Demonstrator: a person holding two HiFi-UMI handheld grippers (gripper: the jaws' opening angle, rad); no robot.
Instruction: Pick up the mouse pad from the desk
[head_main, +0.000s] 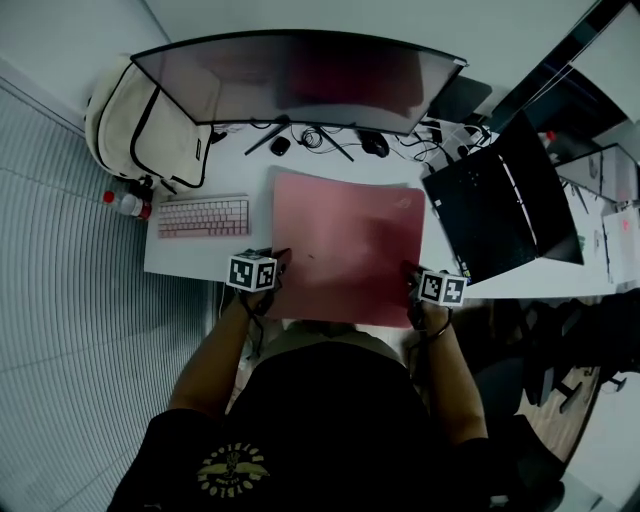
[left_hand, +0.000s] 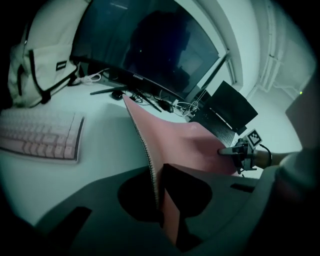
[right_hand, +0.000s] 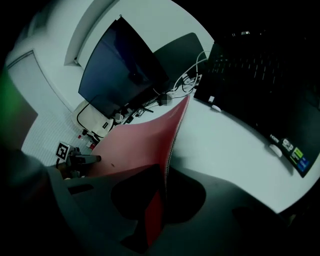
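While the left gripper (head_main: 281, 261) is clenched on the near left corner of the mouse pad (head_main: 345, 240) and the right gripper (head_main: 411, 277) on the near right, the pad stretches between them; its far edge seems to rest on the desk (head_main: 190, 256).

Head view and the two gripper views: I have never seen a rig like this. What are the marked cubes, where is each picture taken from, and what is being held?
There is no robot here. A person wears a camera on the head, looking steeply down, and holds a gripper in each hand; the marked cubes are parts of those grippers. The left gripper and right gripper each carry a camera that looks along its own fingers; those give the other two pictures. On the white desk are a pink keyboard and a black laptop, with a curved monitor behind and a backpack at the left. Each gripper is shut on a near corner of the pink mouse pad, and the pad's near edge is raised off the desk.
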